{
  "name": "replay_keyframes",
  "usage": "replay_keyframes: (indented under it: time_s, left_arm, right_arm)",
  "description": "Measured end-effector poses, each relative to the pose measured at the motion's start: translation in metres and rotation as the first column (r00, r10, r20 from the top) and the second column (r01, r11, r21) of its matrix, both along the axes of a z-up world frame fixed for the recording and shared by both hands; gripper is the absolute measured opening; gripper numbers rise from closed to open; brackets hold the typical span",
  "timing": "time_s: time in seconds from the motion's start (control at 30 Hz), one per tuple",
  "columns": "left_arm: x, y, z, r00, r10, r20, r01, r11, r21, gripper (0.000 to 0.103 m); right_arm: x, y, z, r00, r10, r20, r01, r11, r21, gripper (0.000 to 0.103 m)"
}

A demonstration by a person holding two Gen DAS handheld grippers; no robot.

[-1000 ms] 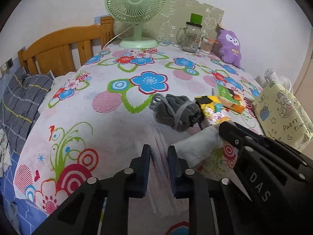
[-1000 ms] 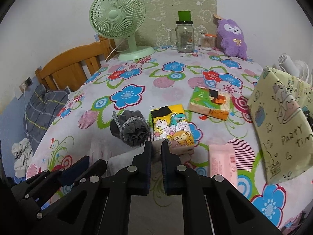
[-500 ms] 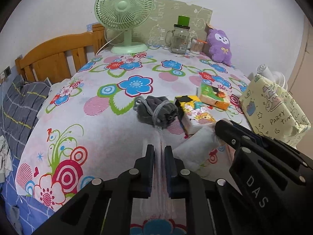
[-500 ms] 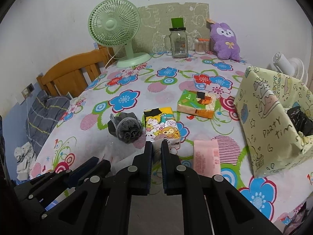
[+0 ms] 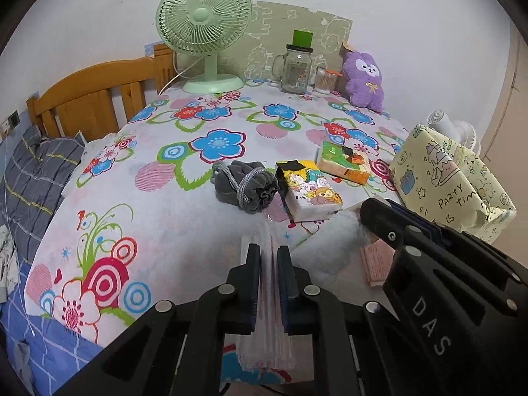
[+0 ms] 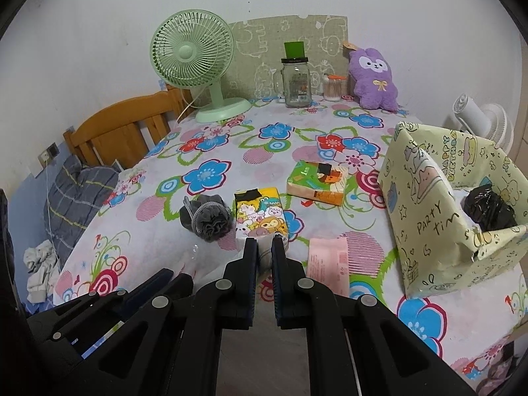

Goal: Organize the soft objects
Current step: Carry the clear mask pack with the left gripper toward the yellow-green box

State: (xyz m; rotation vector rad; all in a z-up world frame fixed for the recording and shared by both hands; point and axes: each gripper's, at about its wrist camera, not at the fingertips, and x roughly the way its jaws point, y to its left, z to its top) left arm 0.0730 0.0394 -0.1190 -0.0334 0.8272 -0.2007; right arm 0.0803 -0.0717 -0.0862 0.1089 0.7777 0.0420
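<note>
My left gripper [image 5: 268, 254] is shut on a clear pack of pink-white cloths [image 5: 269, 336], held above the table's near edge. My right gripper [image 6: 264, 247] is shut on a white soft pack [image 5: 326, 241], seen to the right in the left wrist view. On the flowered tablecloth [image 5: 165, 217] lie a grey drawstring pouch [image 5: 246, 186], a yellow cartoon tissue pack [image 6: 260, 213], a green-orange tissue pack [image 6: 318, 181] and a pink wipes pack [image 6: 328, 270]. The yellow party box [image 6: 429, 217] stands at the right, holding a black bag [image 6: 488, 209].
At the table's back stand a green fan [image 5: 204, 33], a glass jar with green lid [image 5: 297, 66], a cotton-swab pot [image 6: 333, 89] and a purple plush [image 6: 374, 79]. A wooden bed headboard [image 5: 92, 99] and grey pillow [image 5: 29, 178] lie left. A white fan [image 6: 478, 118] stands right.
My left gripper closed on the clear cloth pack and lifted it. Both grippers have pulled back and up from the table; the right stays shut on the white pack.
</note>
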Motion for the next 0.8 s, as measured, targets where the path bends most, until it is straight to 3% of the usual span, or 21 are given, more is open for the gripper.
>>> replay_keyframes:
  time_s: [0.43, 0.8]
  left_arm:
    - [-0.025, 0.001, 0.005, 0.999, 0.049, 0.024, -0.049, 0.999, 0.010, 0.007]
    - [-0.042, -0.027, 0.036, 0.995, 0.013, 0.099, -0.013, 1.000, 0.003, 0.007]
  right_arm:
    - [-0.019, 0.001, 0.002, 1.000, 0.026, 0.005, -0.026, 1.000, 0.011, 0.011]
    - [-0.039, -0.026, 0.036, 0.997, -0.016, 0.079, 0.016, 1.000, 0.005, 0.011]
